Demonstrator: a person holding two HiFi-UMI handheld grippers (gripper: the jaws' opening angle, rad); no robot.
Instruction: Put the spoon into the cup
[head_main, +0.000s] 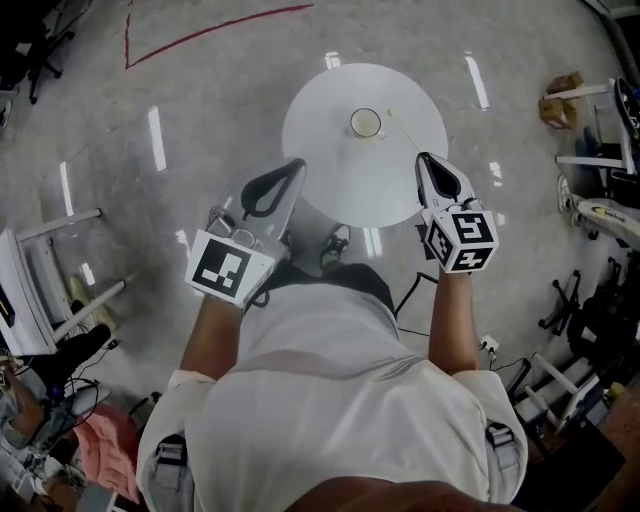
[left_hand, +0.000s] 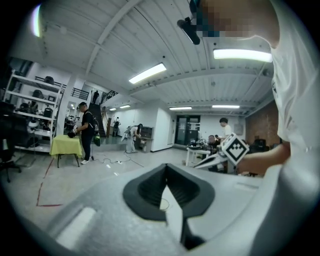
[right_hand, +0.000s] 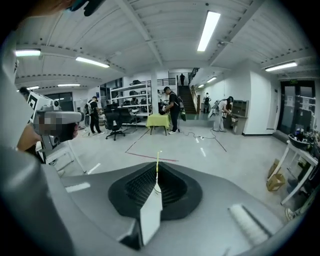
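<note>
In the head view, the small pale round cup (head_main: 365, 122) stood alone near the middle of the round white table (head_main: 330, 185). I judged a knock on its rim could tip it, since the left gripper (head_main: 288, 172) hung at the table's edge. The right gripper (head_main: 428, 165) aimed the thin pale spoon (head_main: 410, 135) towards it.

In the left gripper view, the jaws were pressed together on nothing.

In the right gripper view, the jaws pinched only the spoon's (right_hand: 157, 167) end. Slim and yellowish, it might swivel or slip.

Upper centre of the head view: cup (head_main: 365, 122) on the counter (head_main: 330, 180). Spoon (head_main: 408, 134) right of the cup, held between the jaws of the right gripper (head_main: 423, 160). Left gripper (head_main: 297, 165) over the counter's lower-left edge.
</note>
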